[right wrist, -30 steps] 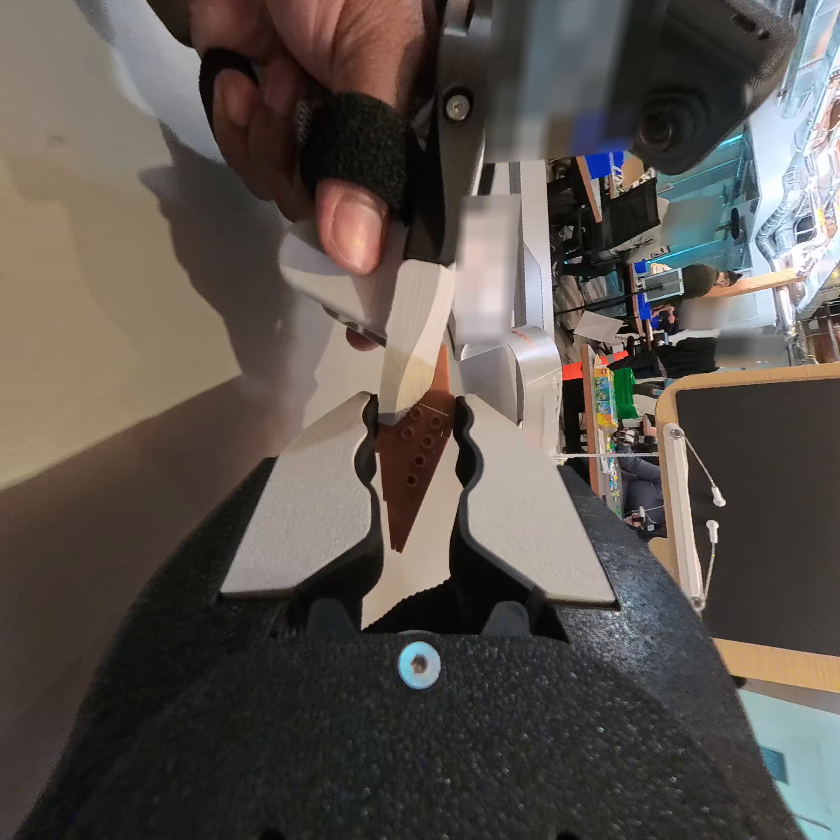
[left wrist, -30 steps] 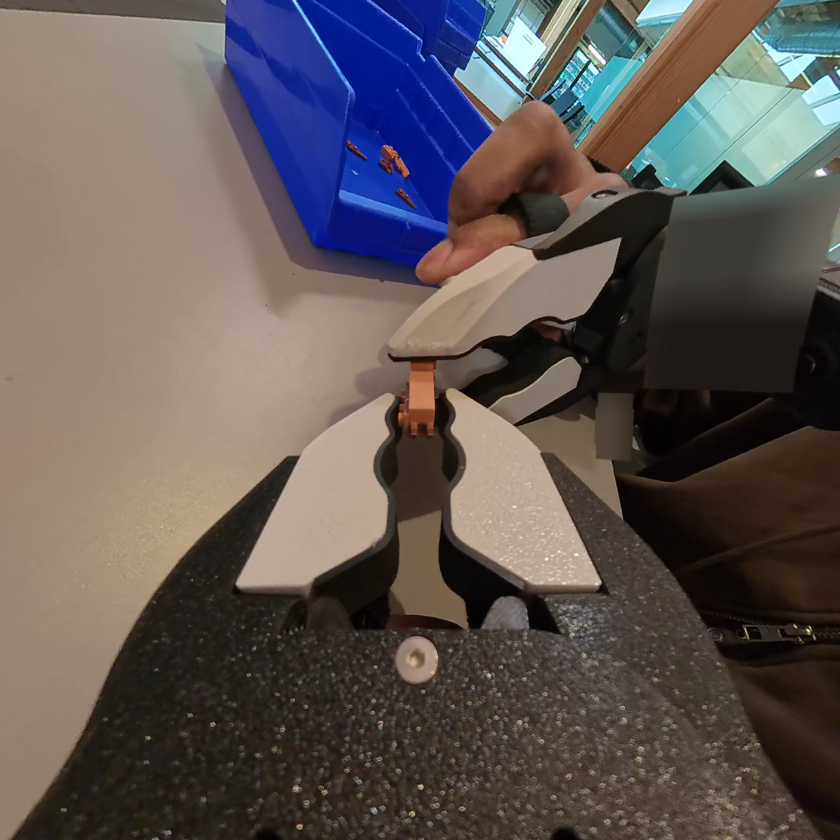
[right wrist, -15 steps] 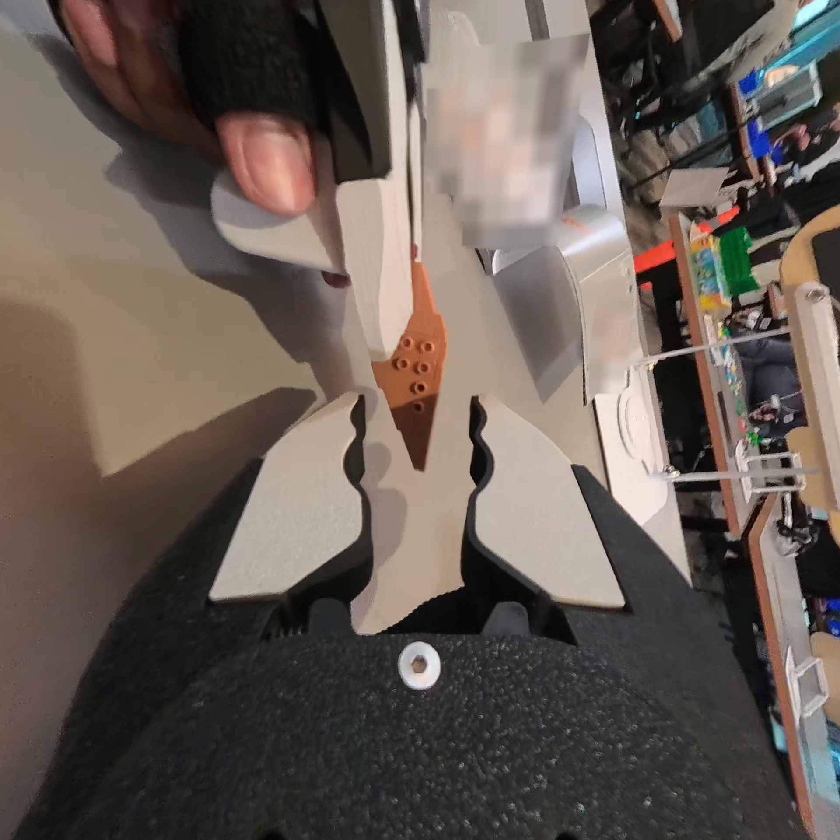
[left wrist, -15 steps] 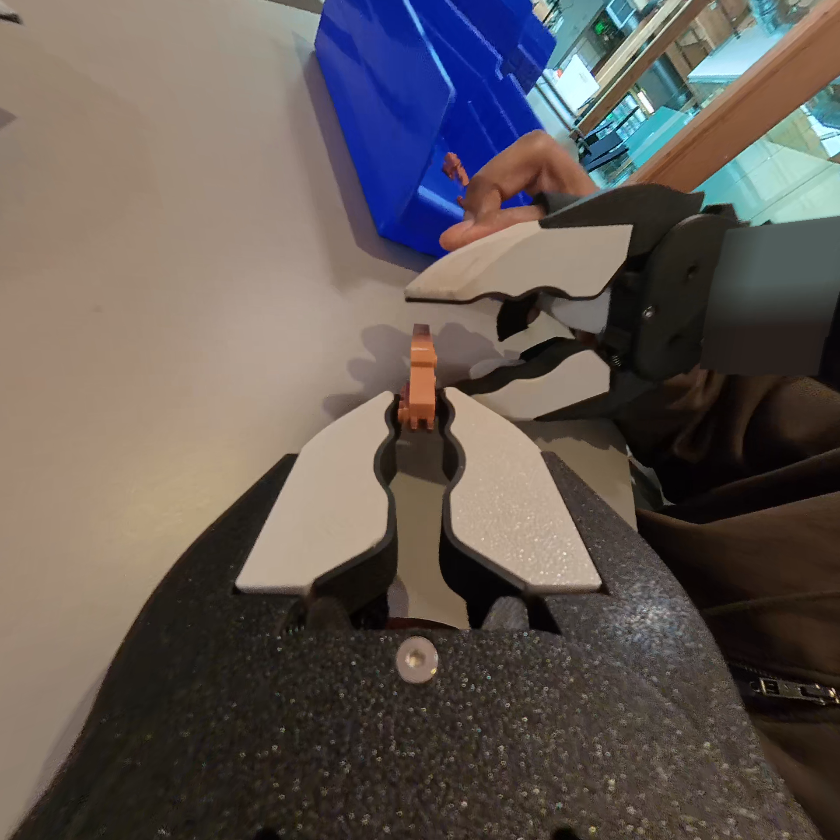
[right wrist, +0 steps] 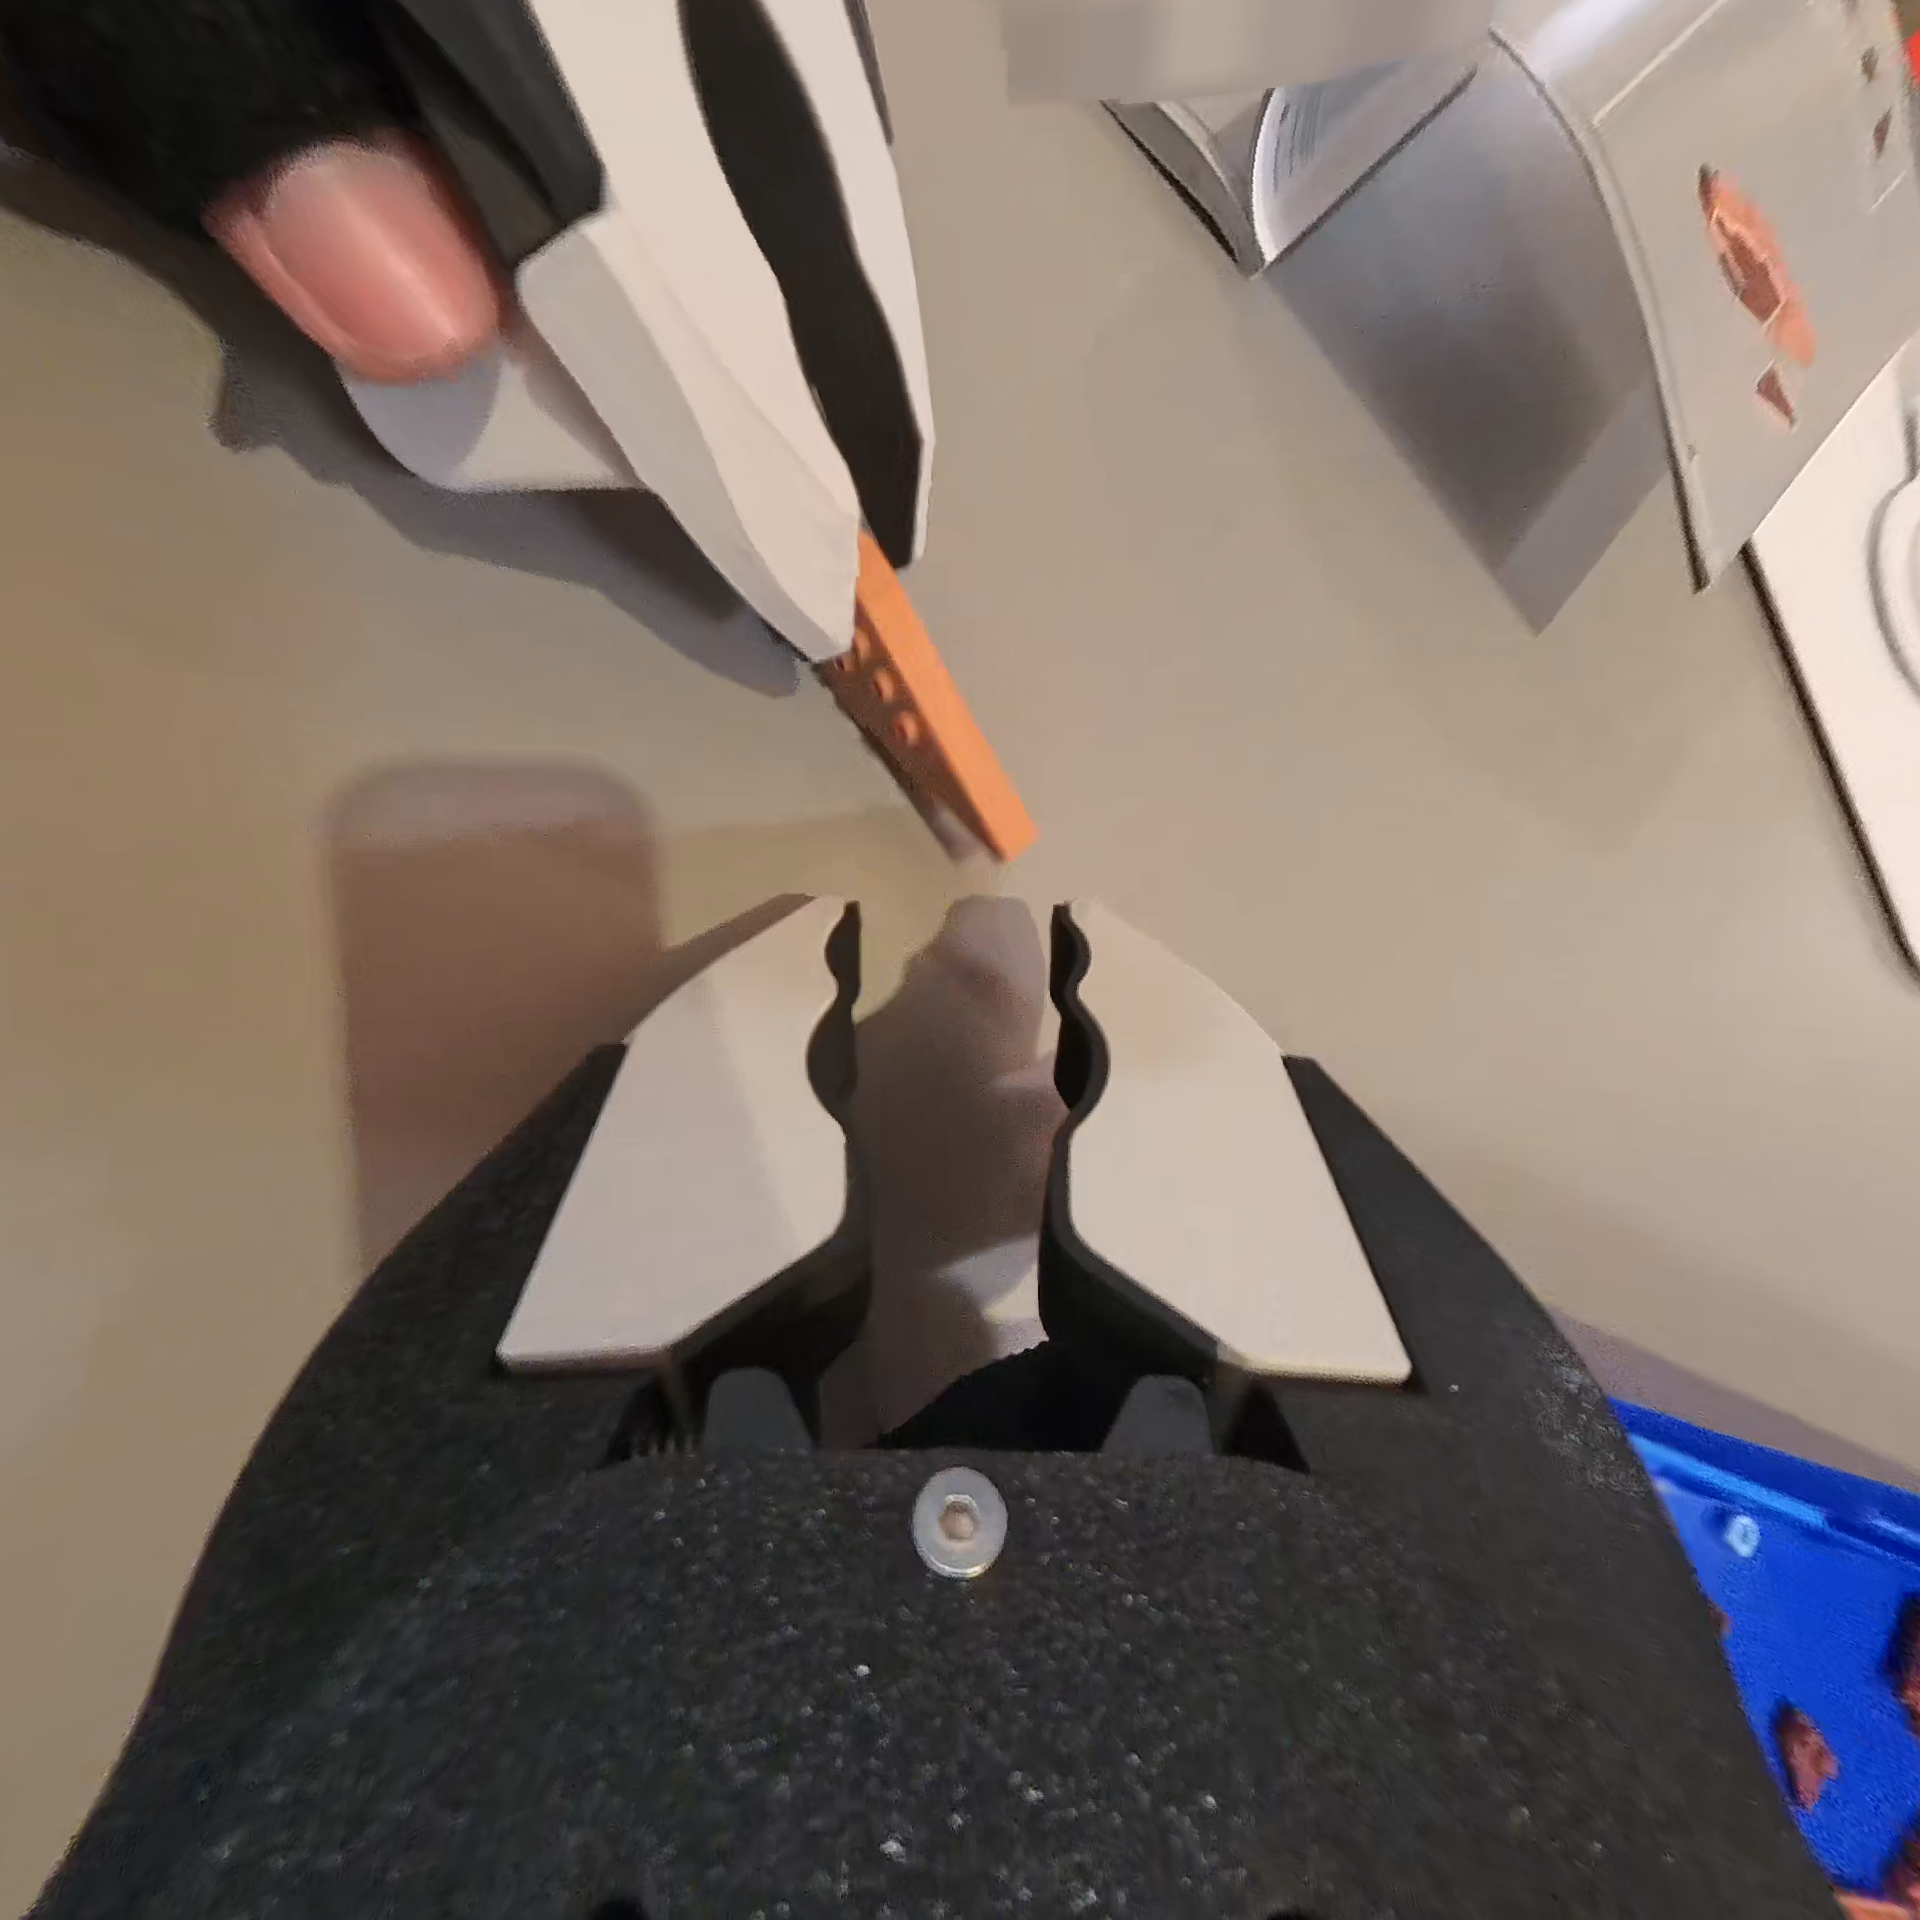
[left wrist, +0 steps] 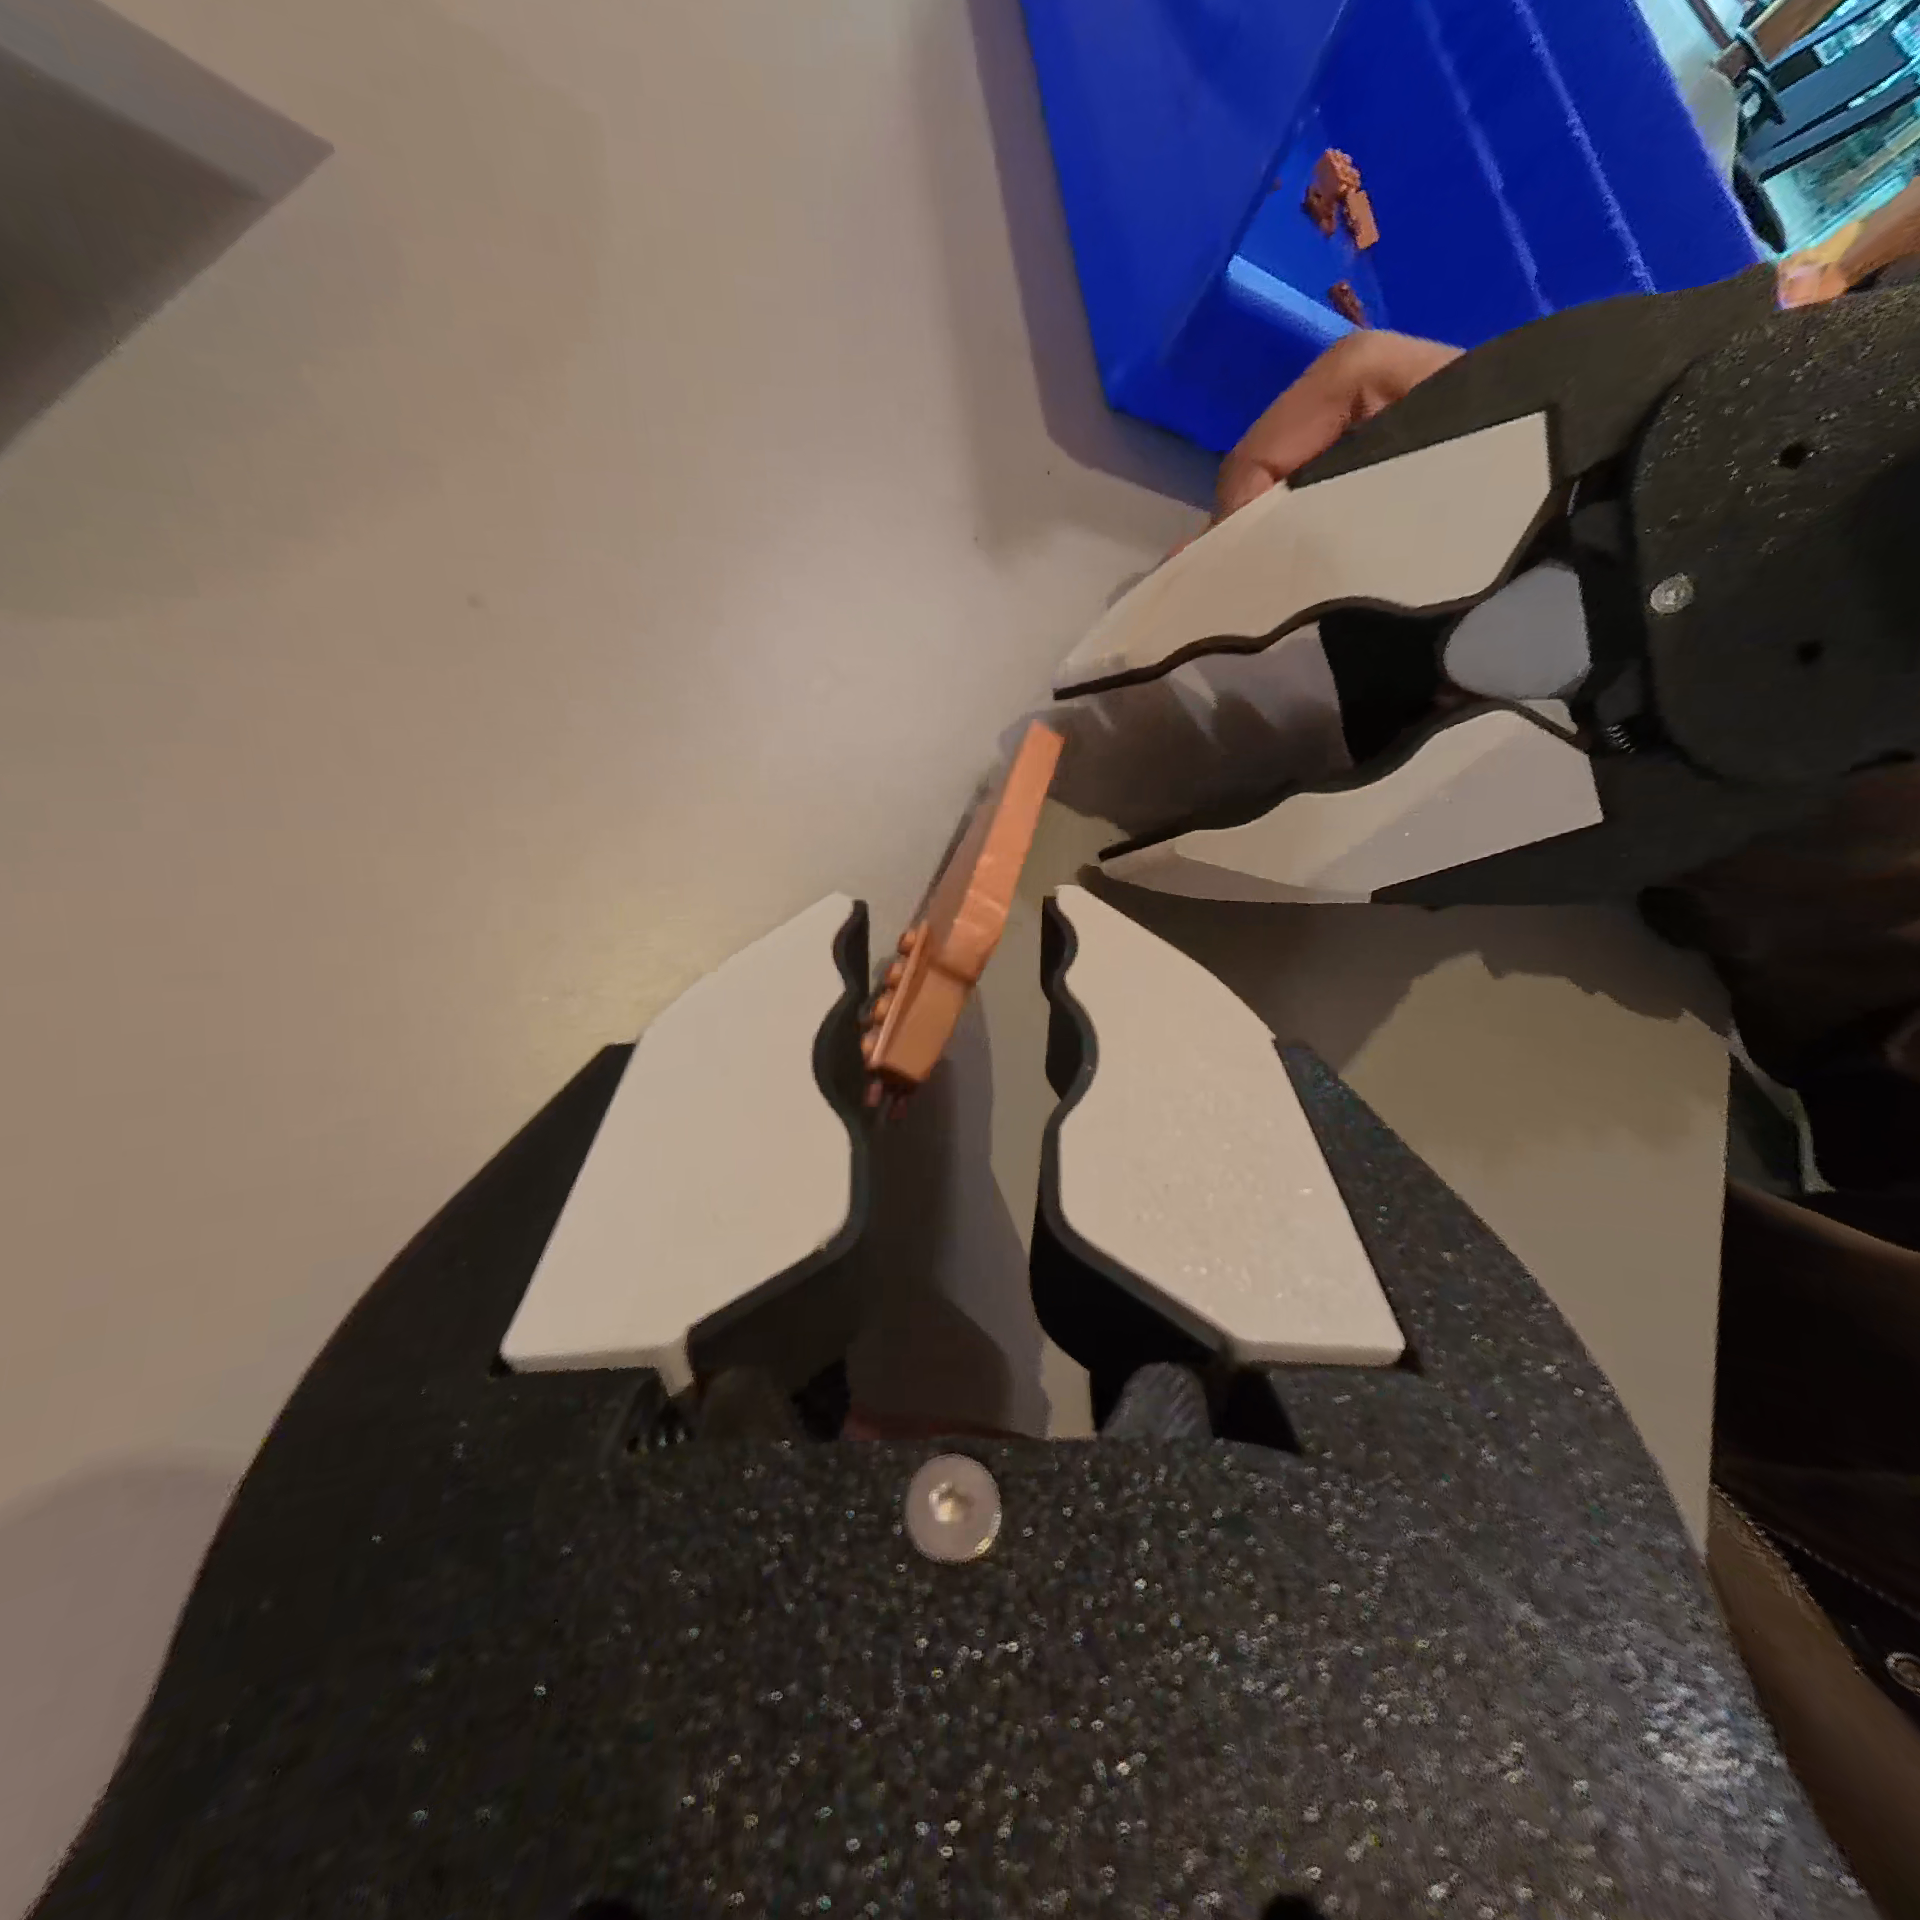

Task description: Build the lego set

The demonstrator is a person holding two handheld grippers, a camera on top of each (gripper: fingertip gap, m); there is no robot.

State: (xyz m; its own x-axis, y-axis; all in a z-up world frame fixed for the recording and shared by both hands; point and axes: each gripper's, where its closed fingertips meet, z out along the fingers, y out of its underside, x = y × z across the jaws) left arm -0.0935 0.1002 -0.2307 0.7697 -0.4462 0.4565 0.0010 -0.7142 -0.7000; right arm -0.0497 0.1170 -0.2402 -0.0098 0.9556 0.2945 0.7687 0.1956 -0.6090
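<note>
Lego piece (left wrist: pixel 966 925) leaning on spread left gripper (left wrist: pixel 956 914) fingers, right gripper (right wrist: pixel 956 914) spread empty, beige table (left wrist: pixel 520 520), blue bin (left wrist: pixel 1299 208).

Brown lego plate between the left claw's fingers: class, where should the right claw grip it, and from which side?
Grip the brown lego plate at its free end, which sticks out past the left claw. It stands on edge, tilted, so the open right claw should probably come head-on and close on its flat faces.

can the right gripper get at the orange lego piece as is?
Probably yes. The right gripper is open and empty, the orange lego piece juts toward it from the left gripper, and nothing lies between them.
</note>
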